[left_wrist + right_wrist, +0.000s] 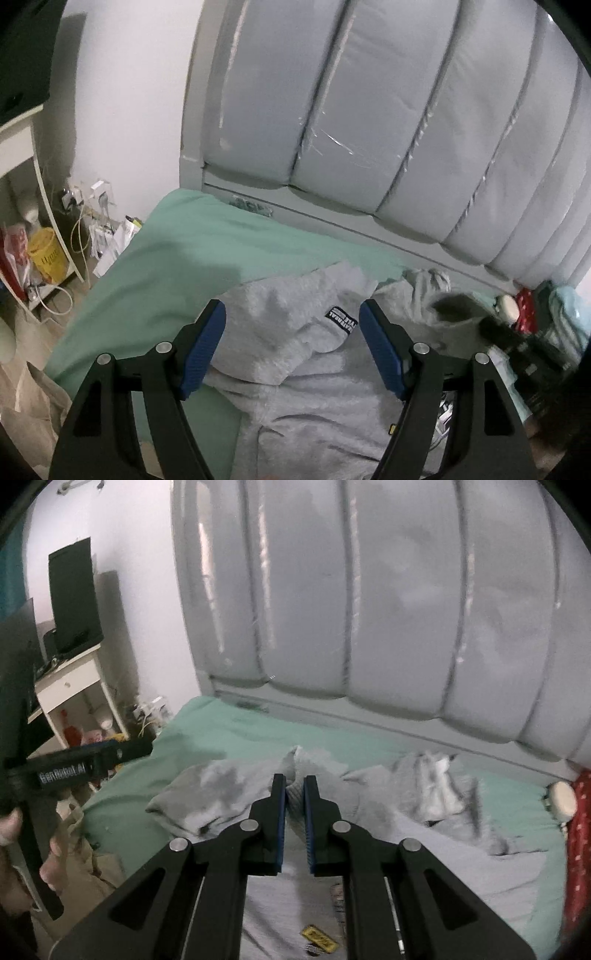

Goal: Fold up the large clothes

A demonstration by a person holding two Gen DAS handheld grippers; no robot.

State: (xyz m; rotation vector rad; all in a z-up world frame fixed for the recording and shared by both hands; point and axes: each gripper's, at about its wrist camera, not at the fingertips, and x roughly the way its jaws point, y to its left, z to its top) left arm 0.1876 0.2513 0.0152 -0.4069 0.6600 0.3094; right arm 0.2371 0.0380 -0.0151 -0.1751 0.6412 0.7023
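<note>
Your grey fleece hoodie (pixel 295 354) lies crumpled on the bed, soft and fuzzy, with a small black patch bearing white lettering (pixel 341 320) on it. In the right wrist view the same garment (pixel 436 849) spreads wide, with a small yellow tag (pixel 319 938) near 6 o'clock and a bunched, paler heap toward 2 o'clock.

It rests on a mint-green sheet (pixel 192 254) covering the bed. Behind, filling 12 o'clock in both views, stands a pale grey padded headboard (pixel 406 122) with vertical channels. At 9 o'clock in the left wrist view there is a white side table (pixel 22 147) with a yellow bag (pixel 46 254) and tangled cables on the floor beside it. Something red with white dots (pixel 580 849) sits at 3 o'clock in the right wrist view.

The hoodie's long axis runs roughly from 6 o'clock toward 12 o'clock, toward the headboard; which end is the hood you cannot tell for certain.

Your left gripper (pixel 291 314) hovers above the fabric with its blue-padded jaws spread wide and nothing between them. Your right gripper (pixel 294 779) has its jaws nearly pressed together, pinching a fold of the grey fabric that rises to a peak just beyond the tips.
</note>
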